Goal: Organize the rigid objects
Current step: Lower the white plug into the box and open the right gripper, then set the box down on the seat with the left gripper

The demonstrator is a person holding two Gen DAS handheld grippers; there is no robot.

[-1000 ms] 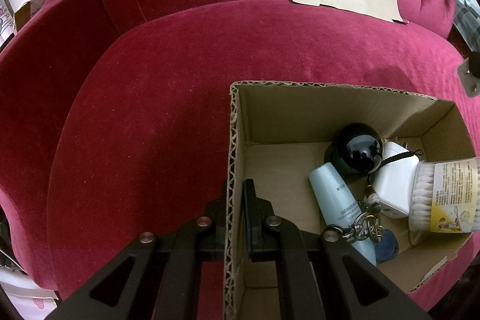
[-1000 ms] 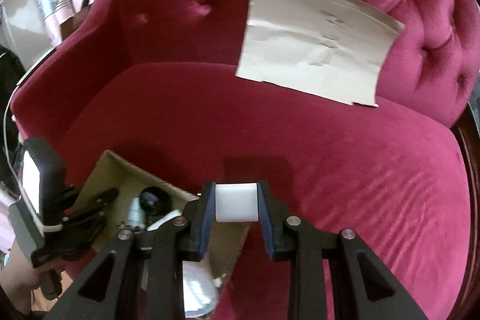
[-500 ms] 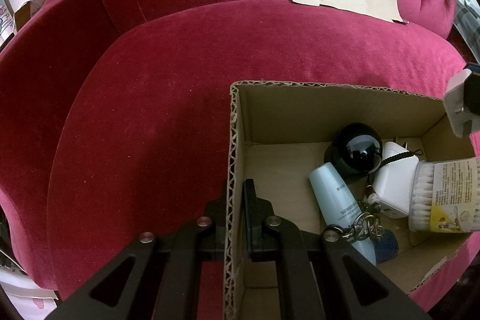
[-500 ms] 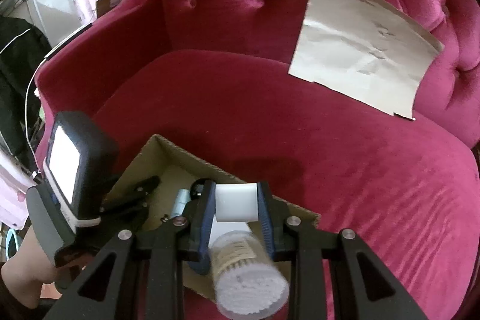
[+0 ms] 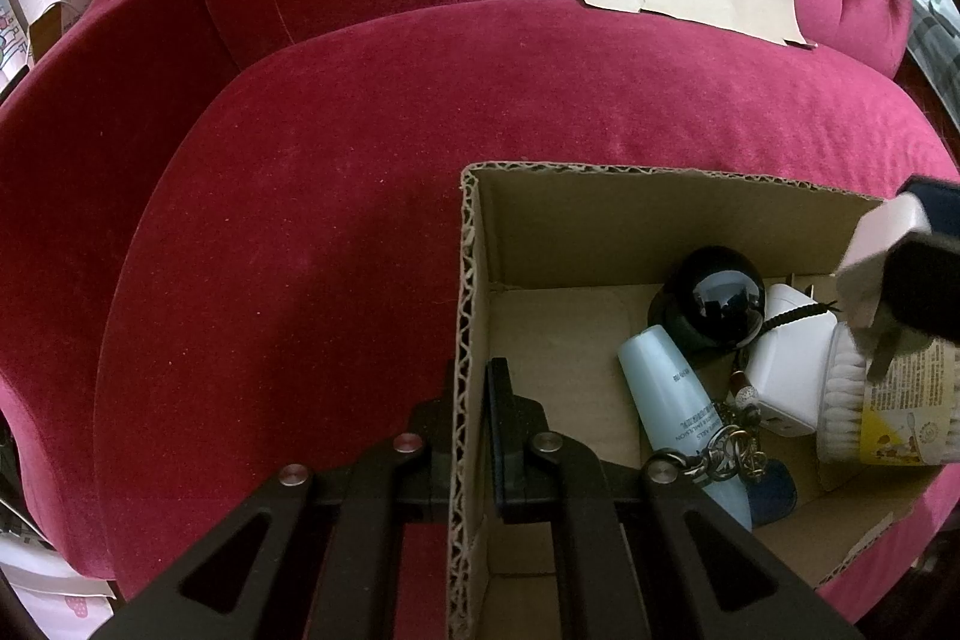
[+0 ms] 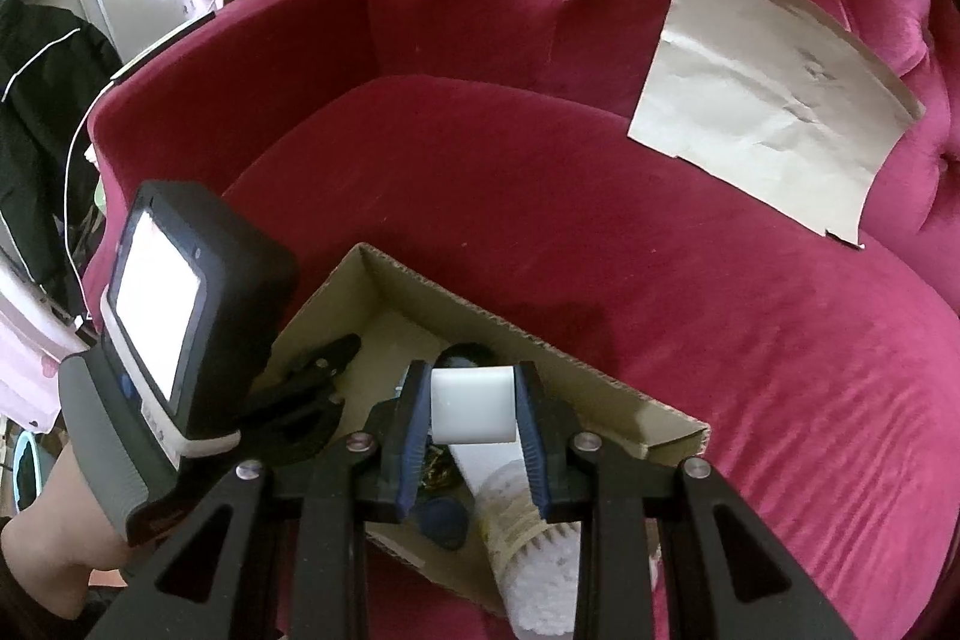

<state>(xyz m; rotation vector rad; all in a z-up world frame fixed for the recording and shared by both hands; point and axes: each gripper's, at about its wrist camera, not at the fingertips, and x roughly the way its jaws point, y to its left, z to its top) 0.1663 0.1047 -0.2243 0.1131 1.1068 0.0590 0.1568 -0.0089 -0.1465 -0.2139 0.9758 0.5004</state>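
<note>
An open cardboard box (image 5: 630,232) sits on a red velvet armchair seat (image 5: 336,196). My left gripper (image 5: 474,400) is shut on the box's left wall. Inside lie a black glossy ball (image 5: 723,295), a pale blue bottle (image 5: 672,394), a white charger (image 5: 786,364), a keyring (image 5: 726,451) and a tub of cotton swabs (image 5: 882,406). My right gripper (image 6: 474,403) is shut on a white block (image 6: 474,403) and hovers over the box (image 6: 540,346). That block (image 5: 879,256) shows at the right edge of the left wrist view, above the swab tub (image 6: 534,538).
A creased sheet of brown paper (image 6: 774,94) leans against the tufted chair back. The left hand-held device with its lit screen (image 6: 159,292) and a person's hand (image 6: 54,538) are at the left. Clothes and a shelf stand beyond the armrest.
My right gripper has carried the white block leftward from over the bare seat to above the box; it now enters the left wrist view at right. The left gripper has stayed still.
</note>
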